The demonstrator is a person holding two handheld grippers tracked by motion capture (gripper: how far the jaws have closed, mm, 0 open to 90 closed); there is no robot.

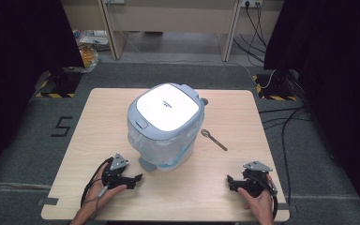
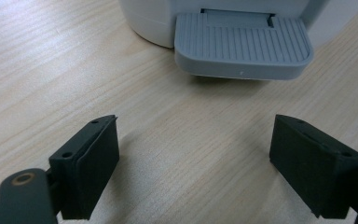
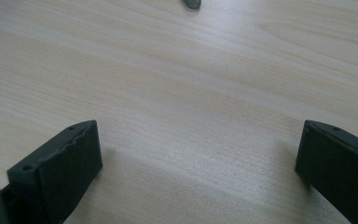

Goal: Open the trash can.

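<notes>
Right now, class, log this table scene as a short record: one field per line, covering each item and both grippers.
Bin: pedal bin, lid shut, liner bag fitted, mid-table
Pedal: grey pedal faces left gripper
Spoon: spoon lies flat, right of bin
Left gripper: left gripper open, empty, near pedal
Right gripper: right gripper open, empty
Surface: wooden table

A light wooden table [image 1: 98,122] with rounded corners stands on grey carpet. Near its middle sits a pedal bin [image 1: 165,125] with a white lid, a plastic liner and a grey foot pedal [image 2: 242,44] facing the near edge. A metal spoon [image 1: 213,139] lies just right of the bin, apart from it.
</notes>
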